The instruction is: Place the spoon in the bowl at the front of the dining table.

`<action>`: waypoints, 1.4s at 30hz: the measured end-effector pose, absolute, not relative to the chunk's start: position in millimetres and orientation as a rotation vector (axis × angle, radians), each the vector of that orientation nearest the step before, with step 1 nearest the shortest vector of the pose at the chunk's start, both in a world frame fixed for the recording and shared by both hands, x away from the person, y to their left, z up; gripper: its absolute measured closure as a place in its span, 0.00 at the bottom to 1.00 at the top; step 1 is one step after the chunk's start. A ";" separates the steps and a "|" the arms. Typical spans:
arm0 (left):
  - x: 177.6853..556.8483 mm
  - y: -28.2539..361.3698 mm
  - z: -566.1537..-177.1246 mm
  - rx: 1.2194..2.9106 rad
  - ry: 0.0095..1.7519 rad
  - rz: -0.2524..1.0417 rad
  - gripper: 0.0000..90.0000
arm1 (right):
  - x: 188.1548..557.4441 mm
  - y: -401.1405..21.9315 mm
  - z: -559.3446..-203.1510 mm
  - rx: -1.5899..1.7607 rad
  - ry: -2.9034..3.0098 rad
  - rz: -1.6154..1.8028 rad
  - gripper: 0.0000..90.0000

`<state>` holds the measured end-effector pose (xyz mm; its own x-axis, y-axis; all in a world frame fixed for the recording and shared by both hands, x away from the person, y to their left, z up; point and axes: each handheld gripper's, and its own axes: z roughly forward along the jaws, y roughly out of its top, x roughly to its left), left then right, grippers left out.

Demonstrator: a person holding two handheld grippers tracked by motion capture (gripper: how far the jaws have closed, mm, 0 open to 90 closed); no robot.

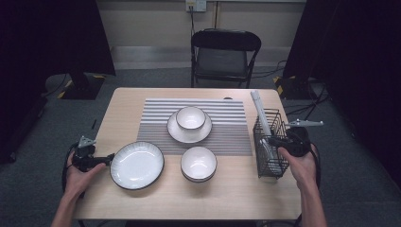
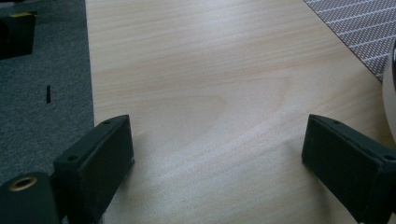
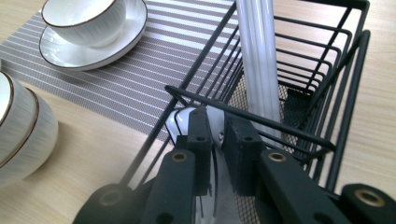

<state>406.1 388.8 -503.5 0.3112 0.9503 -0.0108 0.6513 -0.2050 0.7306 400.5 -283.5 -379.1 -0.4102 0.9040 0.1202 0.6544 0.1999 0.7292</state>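
Right gripper view, your right claw (image 3: 219,140) clamped on a white spoon (image 3: 180,122) inside the black wire basket (image 3: 299,70) at the table's (image 2: 210,84) right edge, your left claw (image 2: 217,156) spread apart over bare wood.

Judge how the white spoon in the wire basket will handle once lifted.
The white spoon looks glossy, so it may slip between the right gripper jaws. It seems ceramic: stiff, probably breakable. Lifted, it could catch on the black wire basket bars.
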 end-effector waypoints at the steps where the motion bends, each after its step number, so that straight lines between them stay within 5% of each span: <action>1: 406.1 388.8 -503.5 1.943 1.416 0.602 0.09 | 400.5 -283.9 -379.4 1.468 2.144 1.044 0.88; 9: 406.1 388.8 -503.5 1.943 1.416 0.603 0.09 | 402.3 -278.8 -380.1 1.459 2.151 0.973 0.80; 18: 406.1 388.8 -503.5 1.943 1.415 0.602 0.09 | 404.2 -271.1 -380.5 1.442 2.152 0.867 0.85; 20: 406.1 388.9 -503.5 1.943 1.416 0.602 0.09 | 403.8 -274.3 -380.5 1.445 2.141 0.874 0.94; 42: 406.1 388.8 -503.5 1.944 1.416 0.603 0.09 | 396.9 -290.0 -378.2 1.327 2.216 1.023 0.95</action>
